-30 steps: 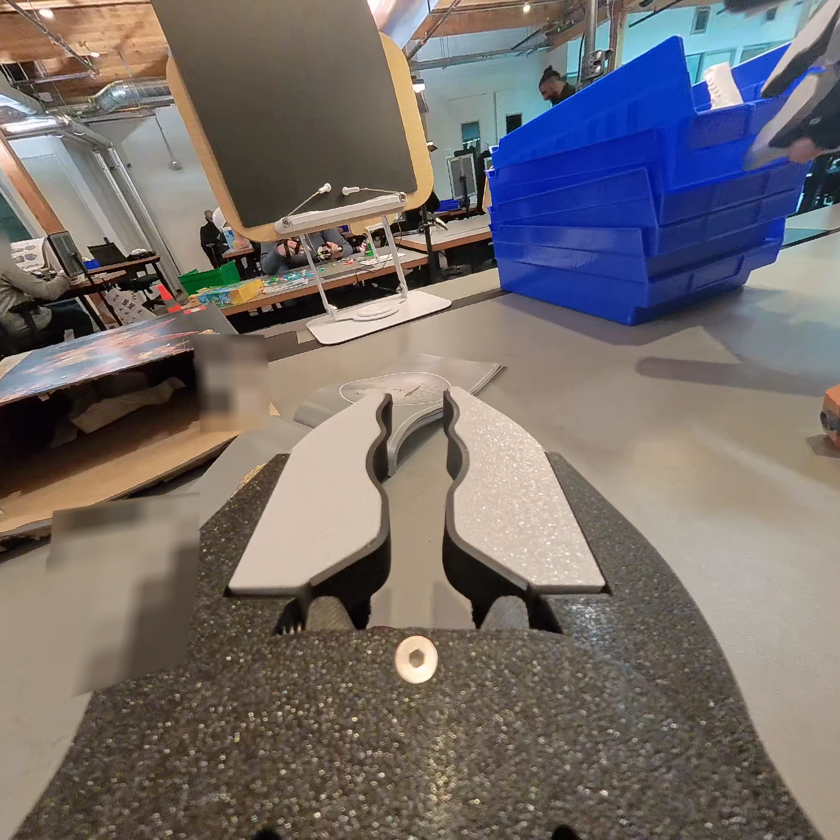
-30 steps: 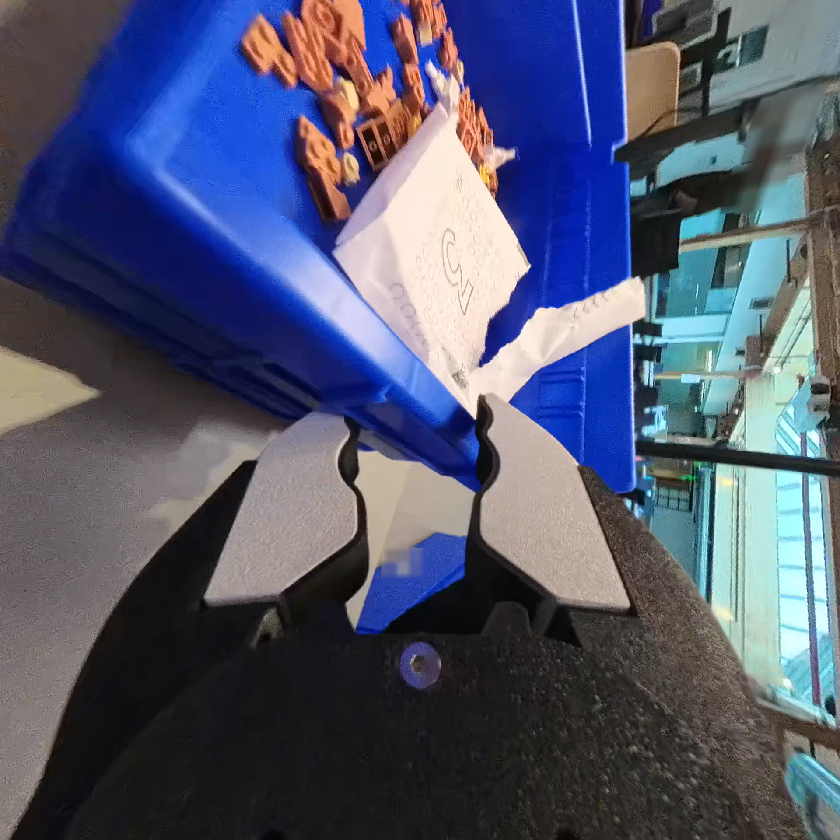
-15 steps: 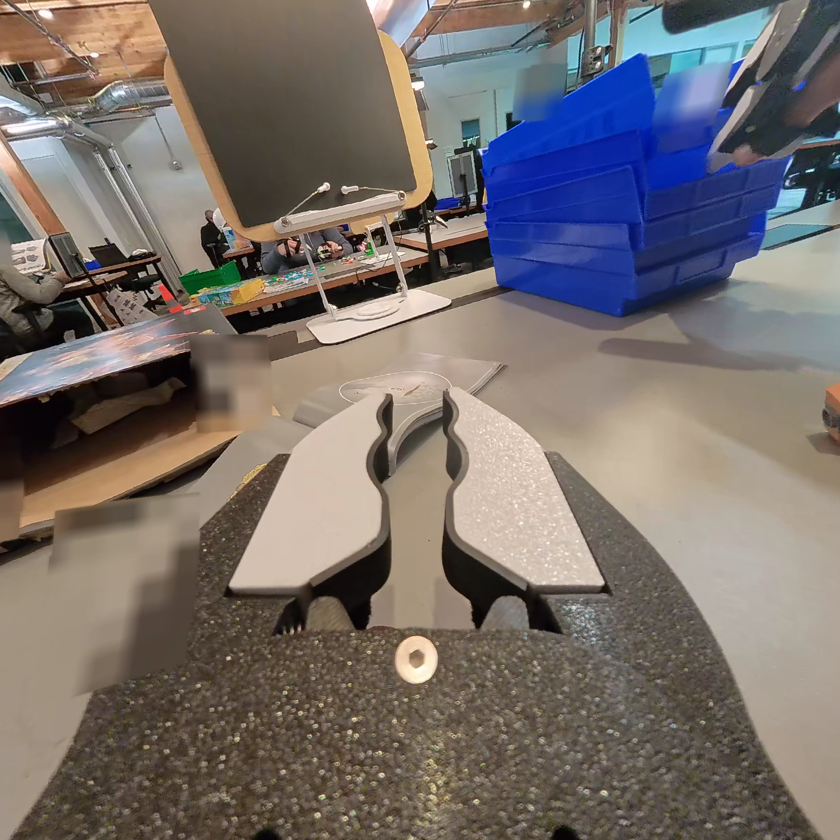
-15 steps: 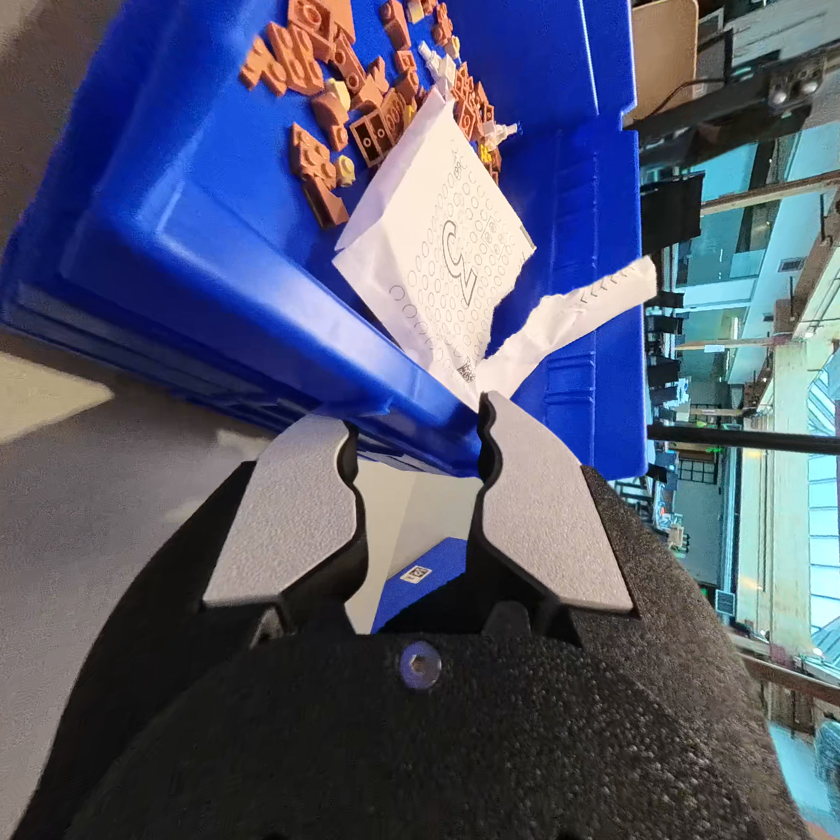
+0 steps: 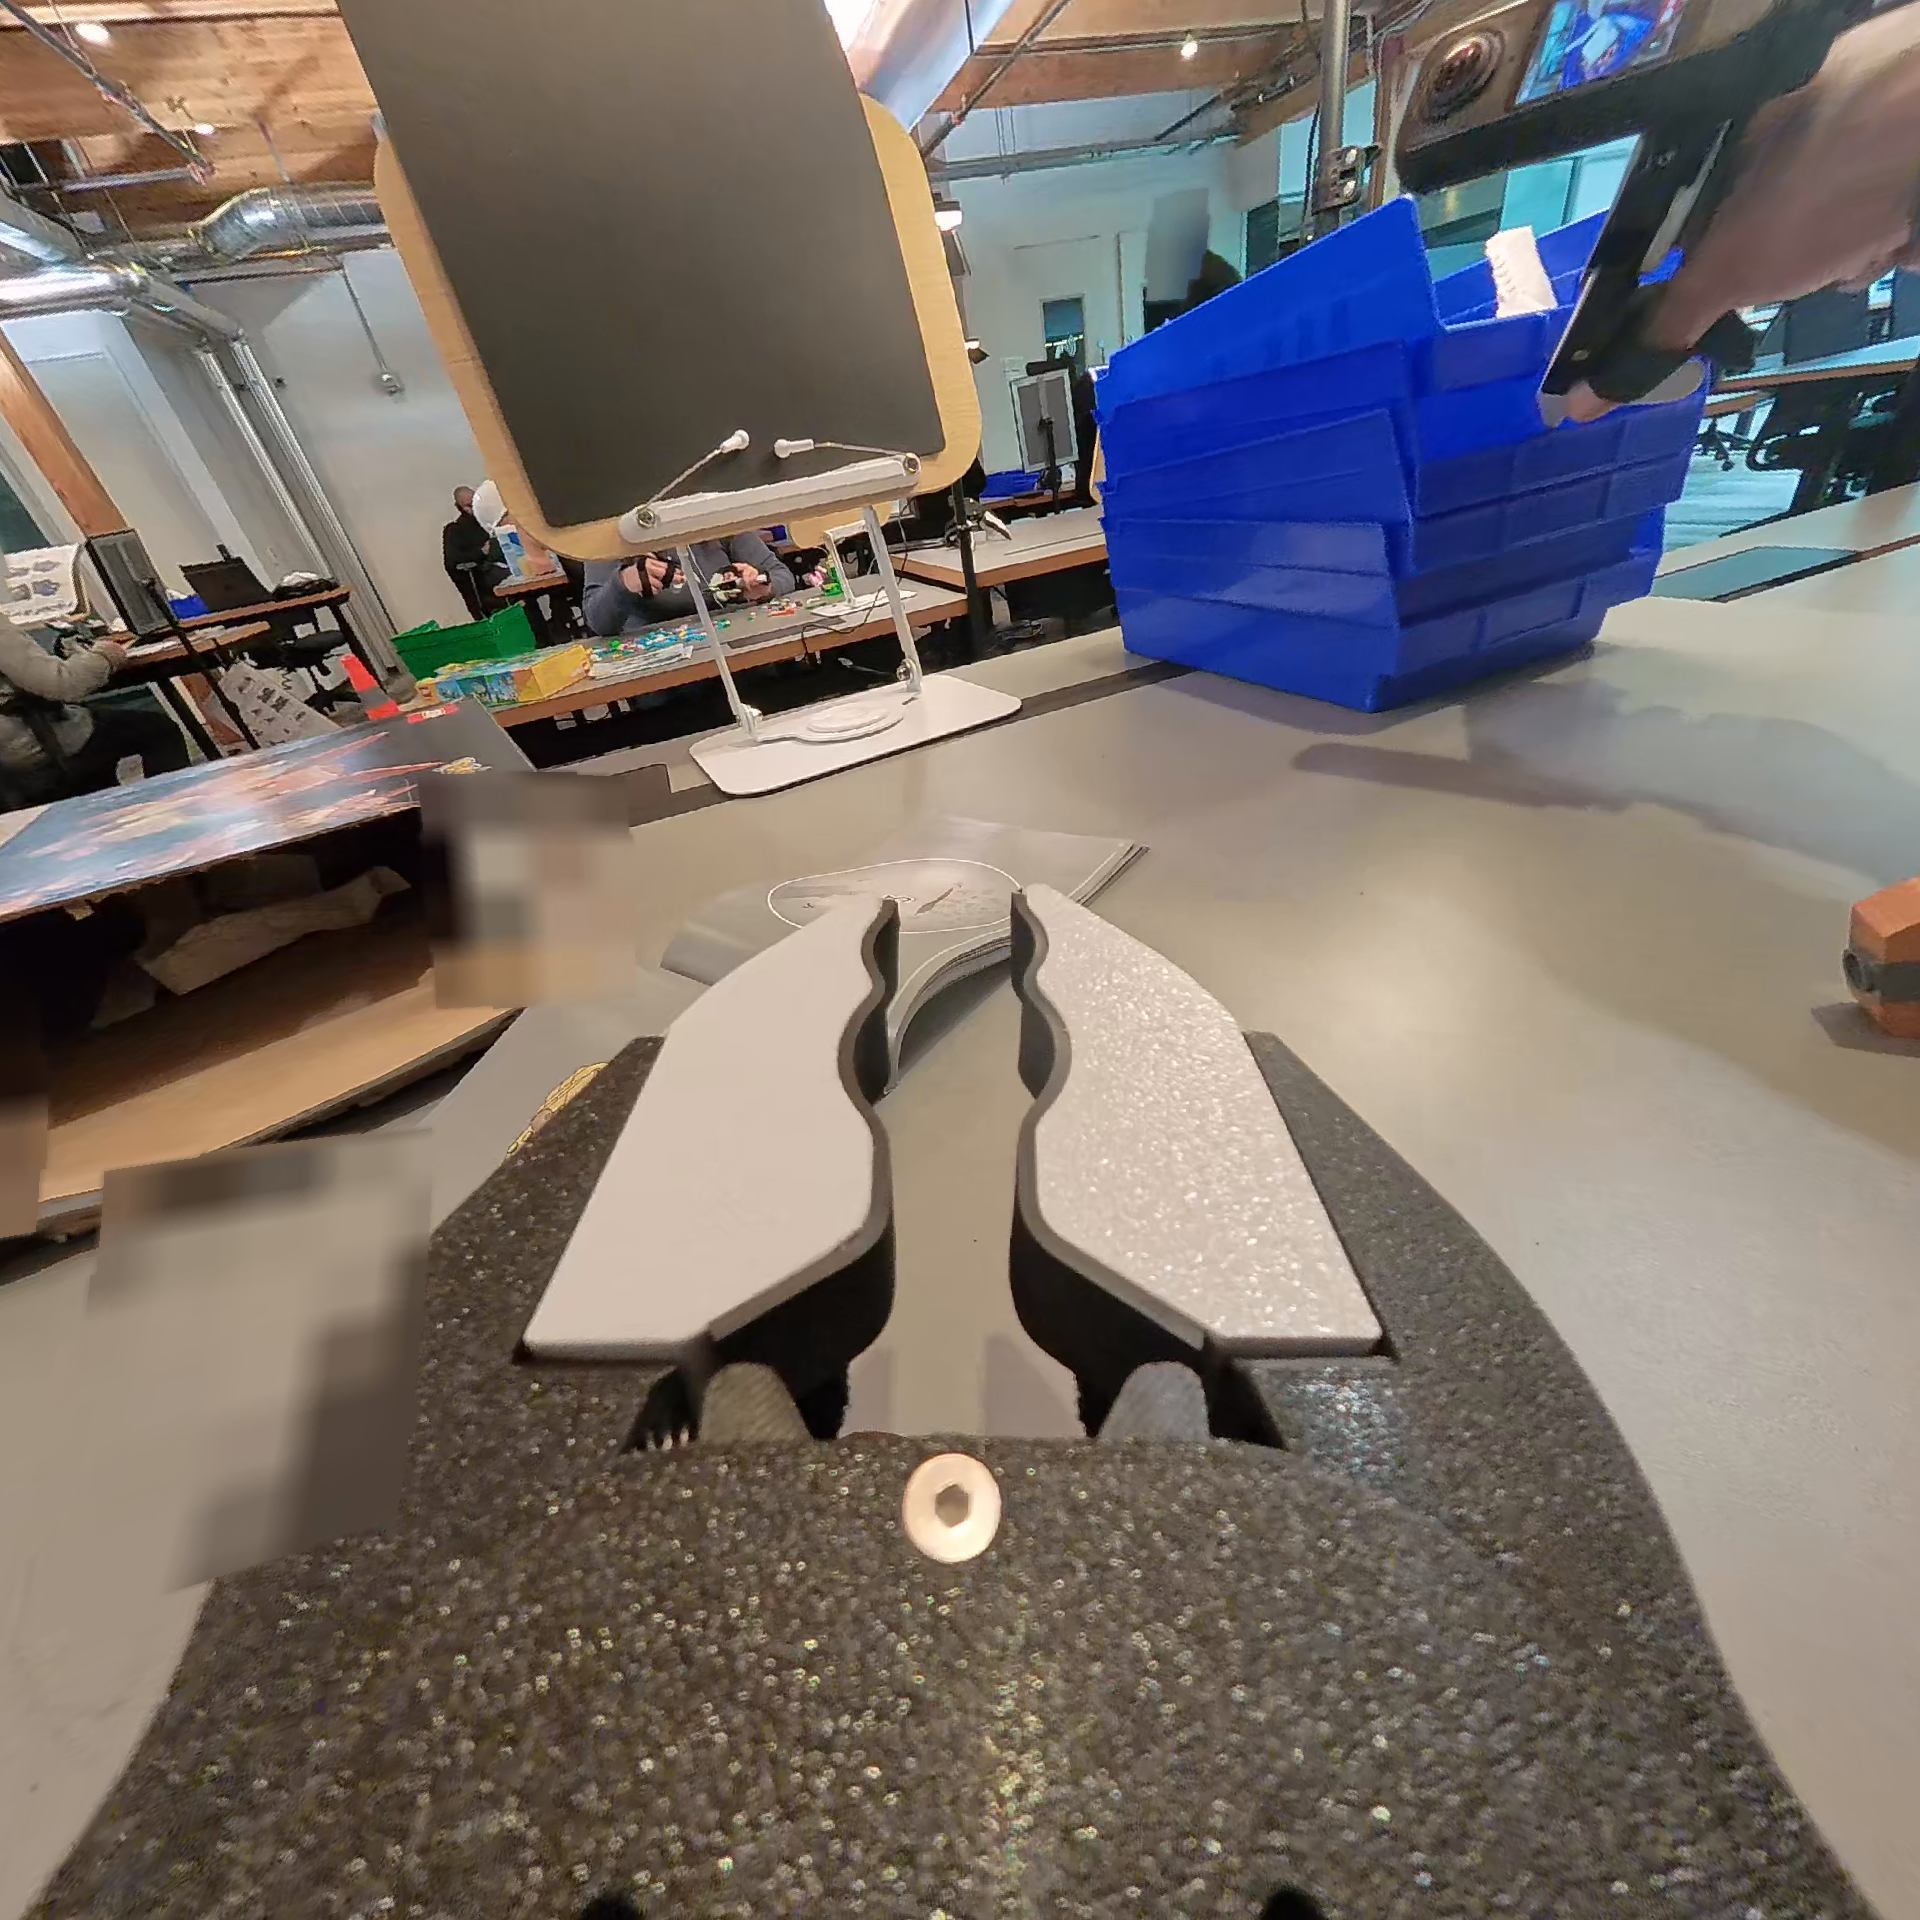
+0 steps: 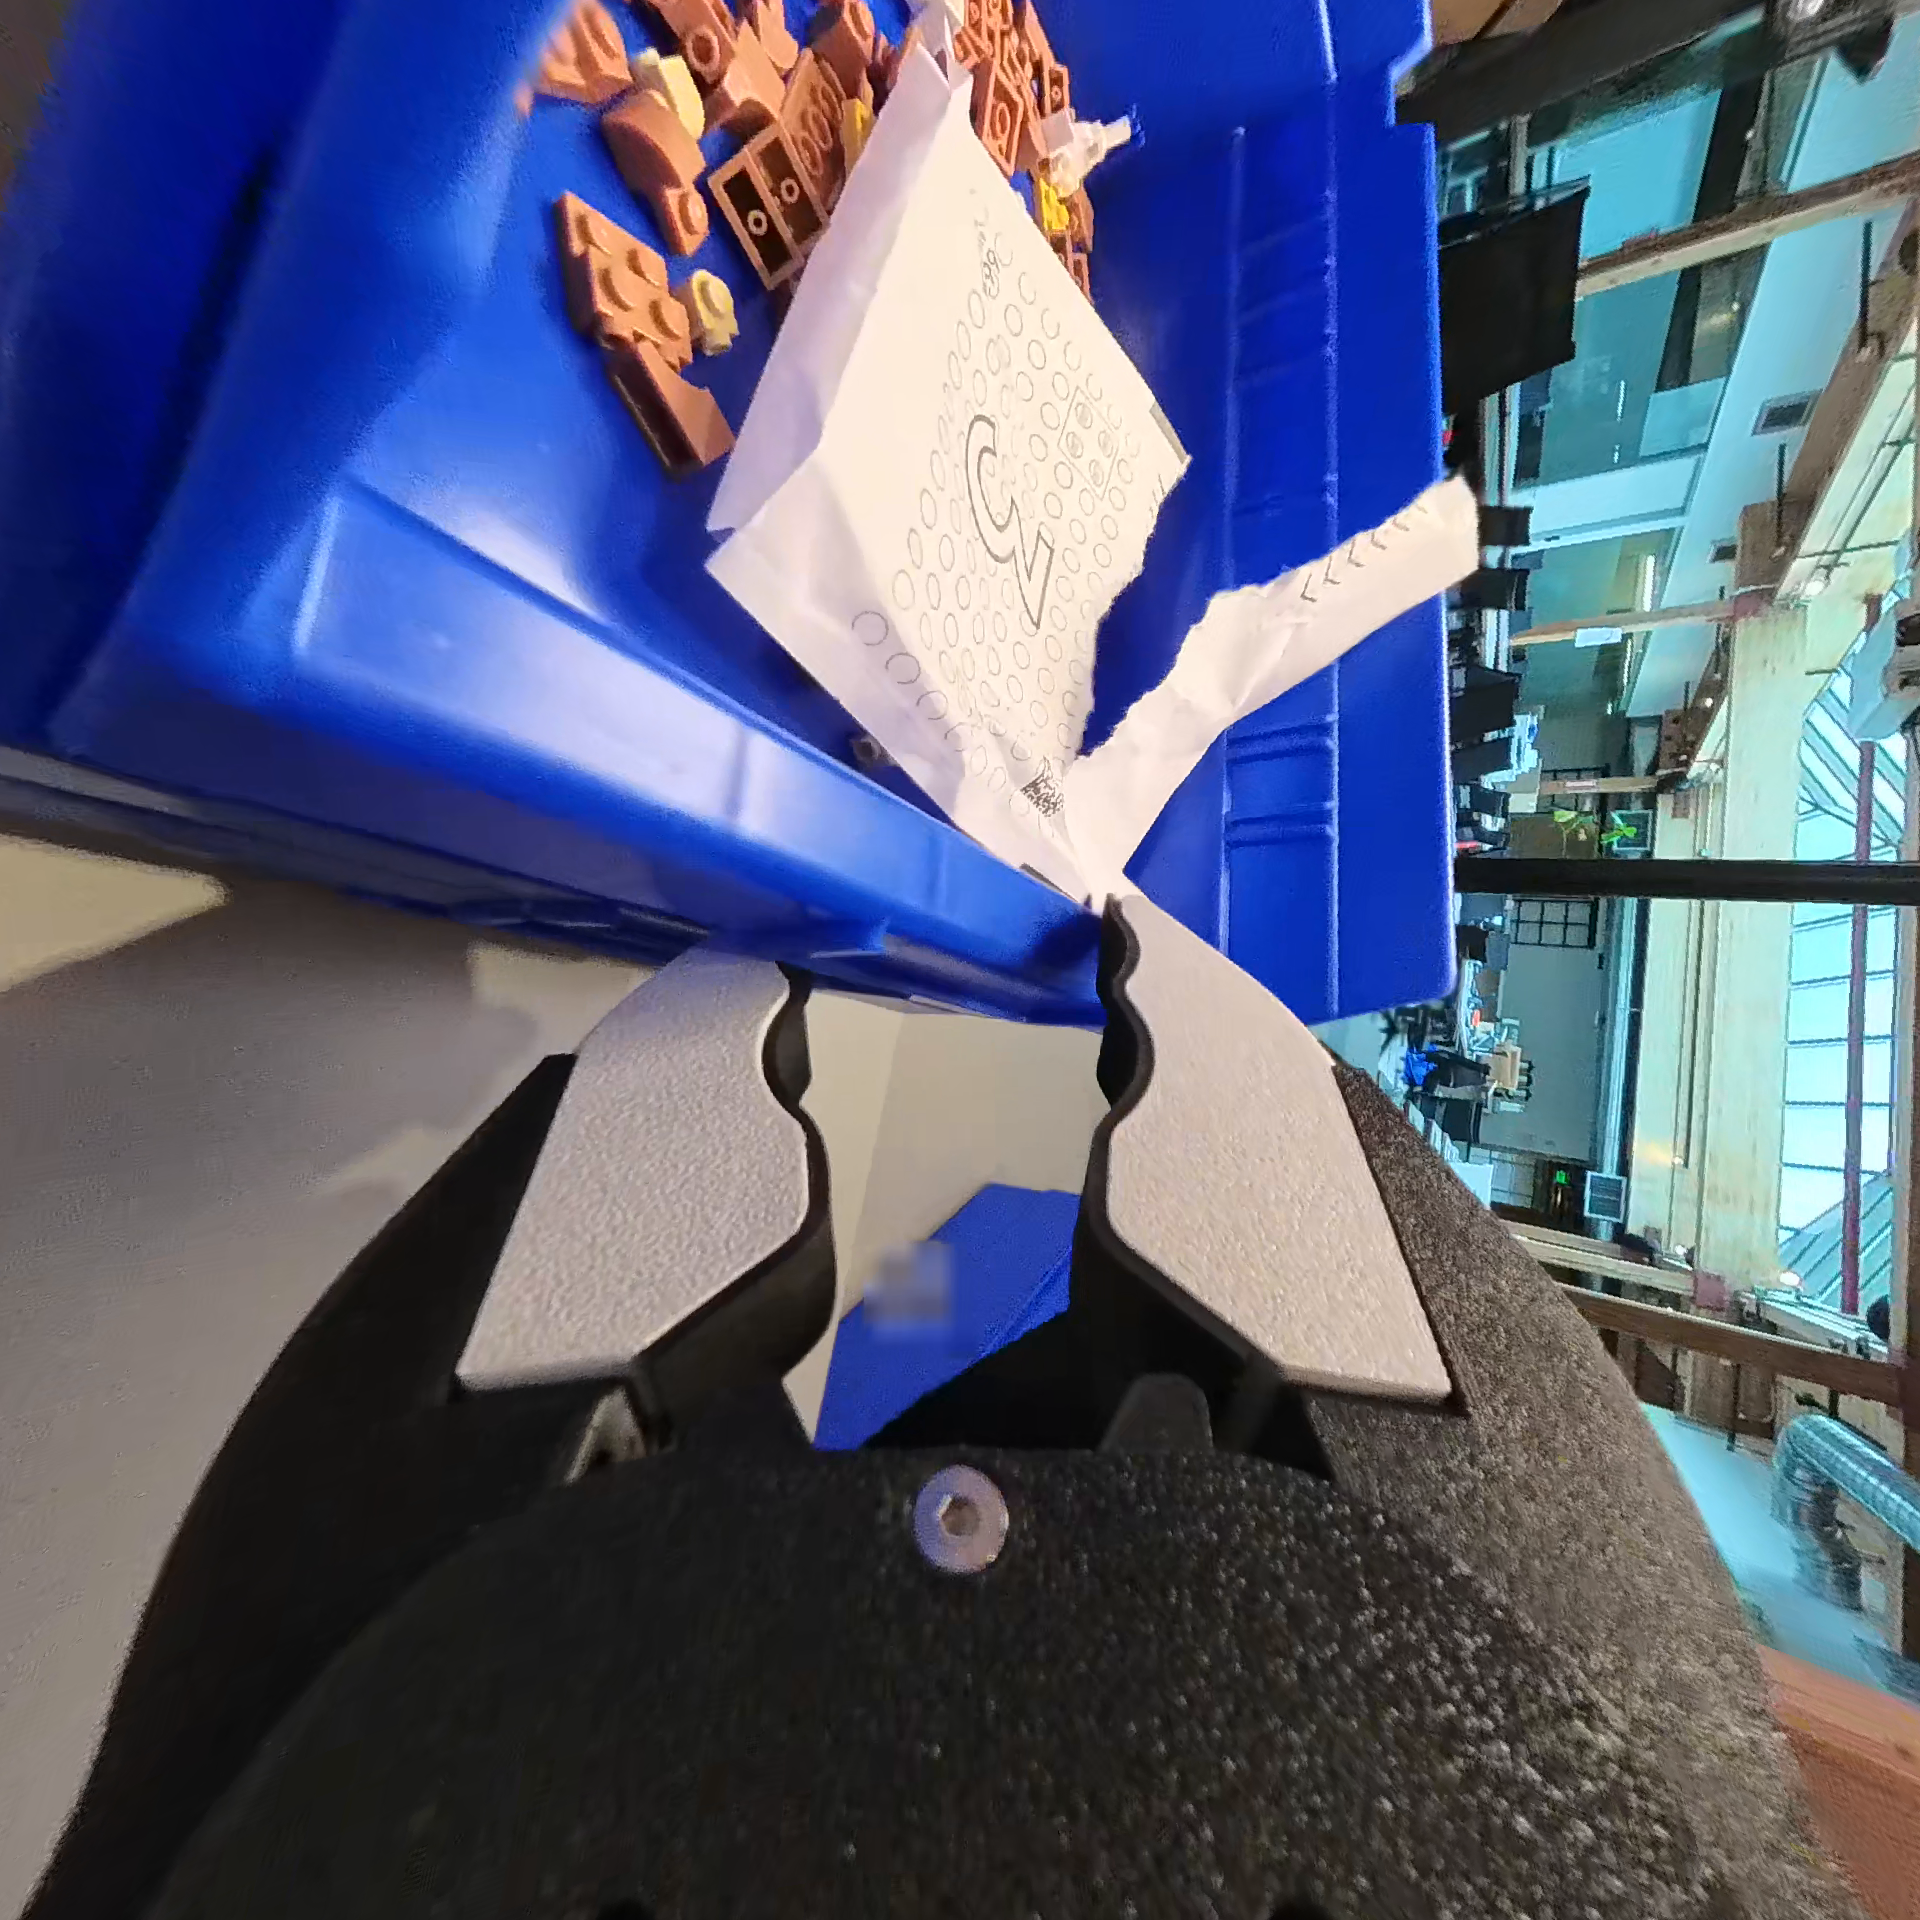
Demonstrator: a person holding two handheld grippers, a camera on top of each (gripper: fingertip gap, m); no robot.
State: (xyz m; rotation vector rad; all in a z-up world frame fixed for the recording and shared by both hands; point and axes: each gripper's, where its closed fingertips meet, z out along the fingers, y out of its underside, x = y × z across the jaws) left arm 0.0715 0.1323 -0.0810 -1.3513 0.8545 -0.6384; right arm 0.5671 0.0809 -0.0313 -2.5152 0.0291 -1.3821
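My left hand-held gripper [image 5: 948,914] hangs low over the grey worktop [image 5: 1455,1143], jaws a narrow gap apart with nothing between them. Just past its fingertips lies a grey booklet [image 5: 935,883], flat on the worktop, one curled edge showing through the gap. Beyond that stands a tablet stand [image 5: 831,717], and off to the right a stack of blue bins [image 5: 1351,520]. At the right edge sits a small orange block [image 5: 1886,977], well apart from me.

My right hand-held gripper [image 6: 940,940] is up at the top bin [image 6: 468,675], jaws spread wide across the corner of its rim. The right finger [image 6: 1226,1091] lies along the inside of the corner; the left one [image 6: 665,1091] sits under the rim outside. Whether the pads press the wall, I cannot tell. A torn white paper bag [image 6: 966,468] lies in the bin right off my right fingertip, with brown bricks [image 6: 665,270] scattered farther in.
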